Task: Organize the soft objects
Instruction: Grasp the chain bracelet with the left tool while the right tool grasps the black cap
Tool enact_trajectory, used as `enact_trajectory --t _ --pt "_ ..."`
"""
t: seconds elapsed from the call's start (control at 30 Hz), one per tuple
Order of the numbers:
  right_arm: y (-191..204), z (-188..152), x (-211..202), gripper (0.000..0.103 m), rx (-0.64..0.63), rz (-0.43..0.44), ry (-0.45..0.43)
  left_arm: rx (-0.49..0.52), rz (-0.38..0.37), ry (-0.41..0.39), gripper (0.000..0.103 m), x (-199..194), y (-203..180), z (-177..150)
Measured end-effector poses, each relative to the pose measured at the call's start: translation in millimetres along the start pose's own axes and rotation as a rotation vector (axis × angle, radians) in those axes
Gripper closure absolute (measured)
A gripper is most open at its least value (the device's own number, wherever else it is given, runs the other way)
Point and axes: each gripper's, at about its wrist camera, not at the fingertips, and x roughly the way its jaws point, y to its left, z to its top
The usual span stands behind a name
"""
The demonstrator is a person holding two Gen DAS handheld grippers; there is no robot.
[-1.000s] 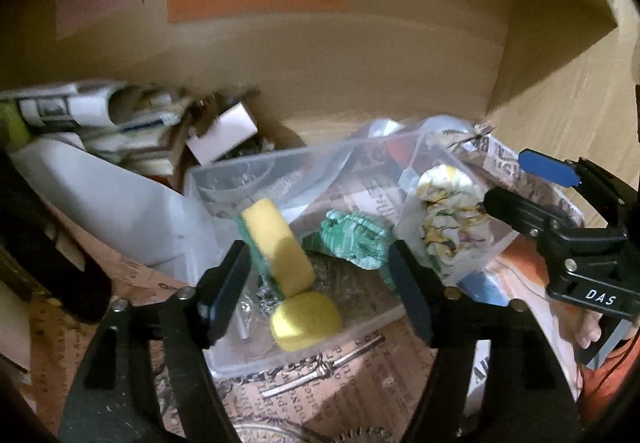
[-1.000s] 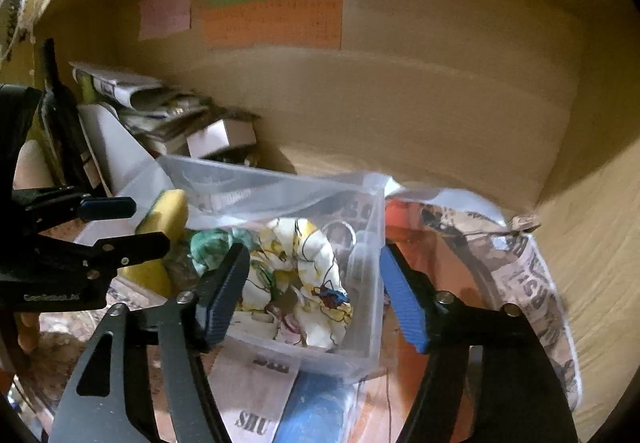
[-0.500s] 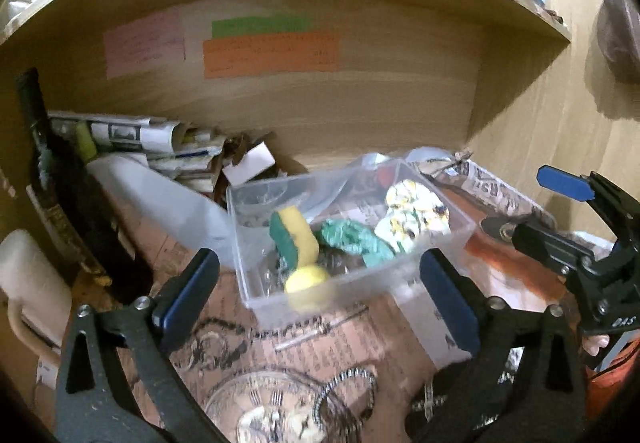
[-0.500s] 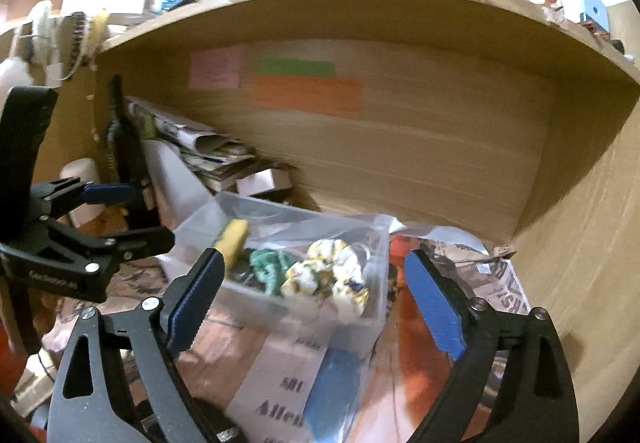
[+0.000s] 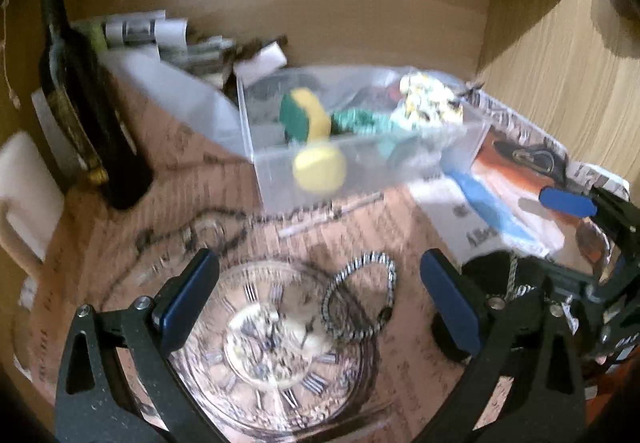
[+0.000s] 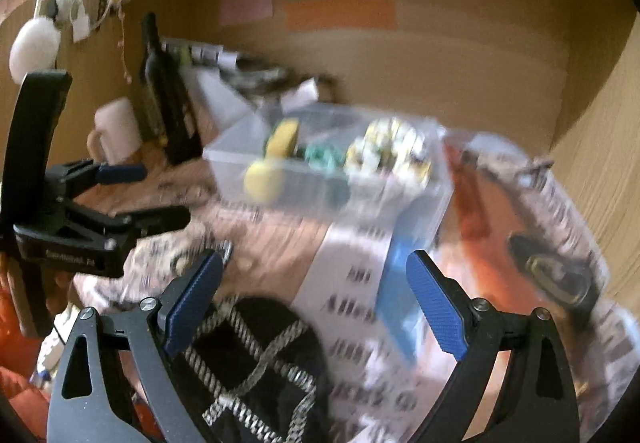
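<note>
Both hand-held grippers are hanging empty and spread wide, near side of the clear bin.

The left hand-held gripper (image 5: pixel 320 301) is hovering over a clock-print sheet (image 5: pixel 276 347) and a braided loop (image 5: pixel 358 297); the right hand-held gripper (image 6: pixel 316 301) is hovering above a black item with silver cord (image 6: pixel 256 359). Farther back on the table (image 5: pixel 120 227), the clear bin (image 5: pixel 360 167) is holding a yellow-green sponge (image 5: pixel 306 115), a yellow sponge (image 5: pixel 319 167), a green scrunchie (image 5: pixel 356 121) and a floral scrunchie (image 5: pixel 430 103). A dark bottle (image 5: pixel 86 103) is standing at far left.
</note>
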Motion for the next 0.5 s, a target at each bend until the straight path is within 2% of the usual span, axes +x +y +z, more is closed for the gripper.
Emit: enact_trajectory --t 0.23,0.3,0.33,0.37,0.4,0.43,0.5 --pt "5.6 -24.2 20.1 0.012 0.012 0.036 0.111 0.006 -0.015 0.059 0.001 18.5 -7.0 -22.6" --pt "4.0 -27.7 24.8 0.025 0.014 0.047 0.139 0.005 -0.02 0.075 0.002 23.3 -8.6 -25.9" --pt "3.7 -29.5 27.6 0.039 0.012 0.055 0.158 0.004 -0.024 0.081 0.003 25.5 -9.3 -26.9" --pt "3.0 -31.0 29.6 0.052 0.014 0.062 0.169 0.004 -0.031 0.09 0.009 27.9 -10.1 -28.1" --pt "2.3 -31.7 31.0 0.056 0.019 0.066 0.174 0.006 -0.037 0.101 0.016 30.7 -10.8 -28.6" --pt "2.2 -32.4 30.1 0.057 0.019 0.064 0.166 0.008 -0.039 0.115 0.019 33.6 -11.6 -28.5" --pt "2.1 -32.7 25.9 0.067 0.01 0.051 0.148 0.01 -0.033 0.115 0.022 37.1 -13.4 -28.6"
